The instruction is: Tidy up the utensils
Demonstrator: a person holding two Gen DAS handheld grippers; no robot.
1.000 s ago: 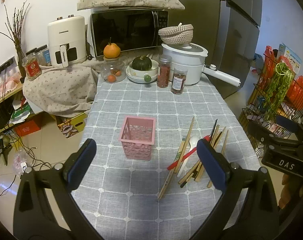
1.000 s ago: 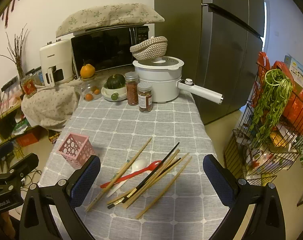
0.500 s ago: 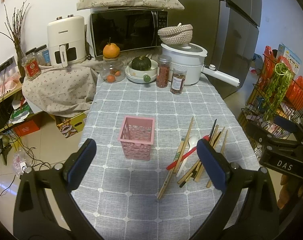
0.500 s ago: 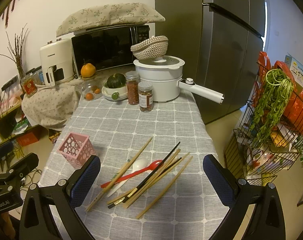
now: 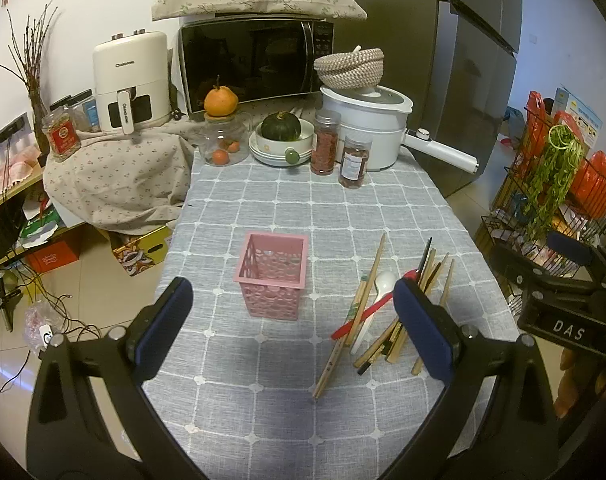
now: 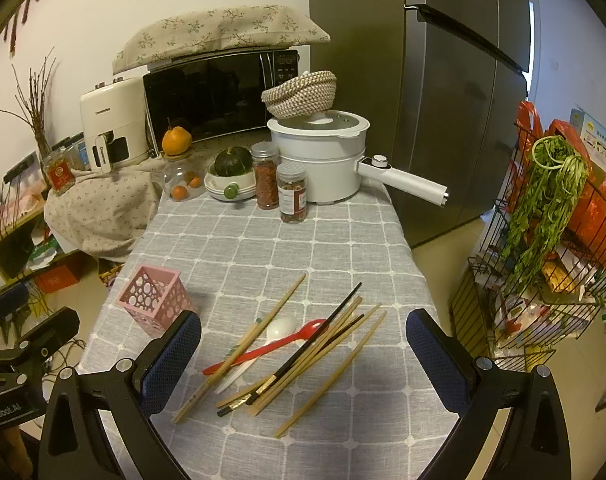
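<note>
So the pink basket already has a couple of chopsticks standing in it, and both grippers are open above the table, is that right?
Not quite: the pink basket is empty, as the left wrist view shows. The chopsticks lie on the tablecloth. Left gripper and right gripper are open.

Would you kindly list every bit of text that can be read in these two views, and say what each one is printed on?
"DAS": white letters on the black body of the right tongs.
"GenRobot.AI": on the black body of the left tongs.
White air fryer: brand on front and handle, too blurred to read.
Red-labelled jars, microwave panel, blue-and-white poster: print too small.
</note>
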